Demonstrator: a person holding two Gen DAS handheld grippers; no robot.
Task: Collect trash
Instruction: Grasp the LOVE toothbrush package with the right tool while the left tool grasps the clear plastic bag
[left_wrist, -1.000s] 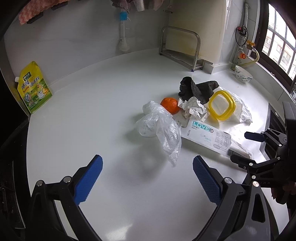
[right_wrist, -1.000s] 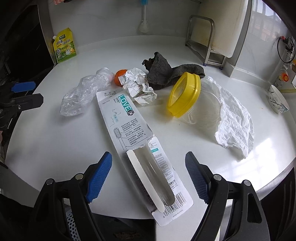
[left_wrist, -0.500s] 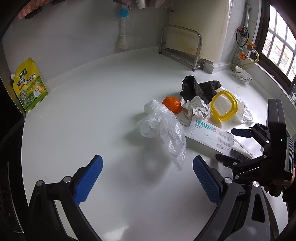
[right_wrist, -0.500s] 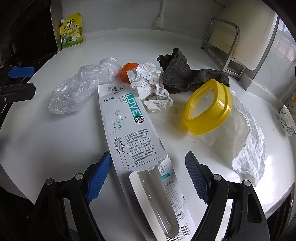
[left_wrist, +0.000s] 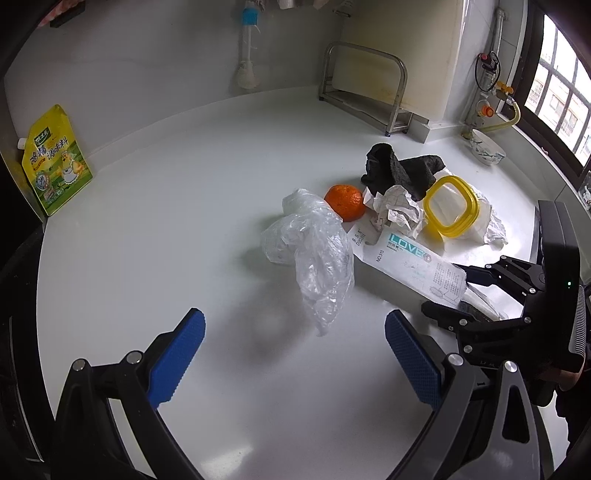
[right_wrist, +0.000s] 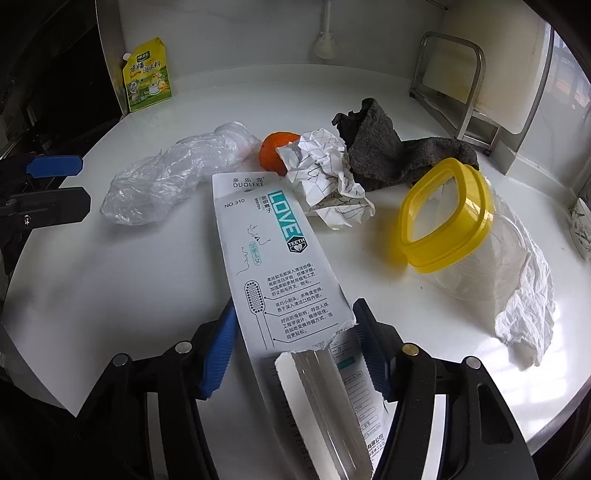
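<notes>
A torn white toothbrush package (right_wrist: 277, 266) lies on the white counter (right_wrist: 110, 277), its near end between the blue pads of my right gripper (right_wrist: 295, 343), which is closing on it from both sides. The package also shows in the left wrist view (left_wrist: 410, 258). My left gripper (left_wrist: 295, 354) is open and empty, just short of a crumpled clear plastic bag (left_wrist: 314, 251). Behind lie an orange (left_wrist: 345, 202), crumpled paper (right_wrist: 328, 177), a dark cloth (right_wrist: 388, 155), a yellow-rimmed clear container (right_wrist: 447, 214) and white wrinkled plastic (right_wrist: 524, 295).
A yellow seasoning pouch (left_wrist: 55, 162) leans at the far left wall. A metal rack (left_wrist: 365, 92) and a cutting board stand at the back. A small bowl (left_wrist: 484, 149) sits near the window. The counter edge runs close at the right.
My right gripper has moved forward over the toothbrush package and its jaws have narrowed around it. The left gripper has drifted slightly closer to the plastic bag.
</notes>
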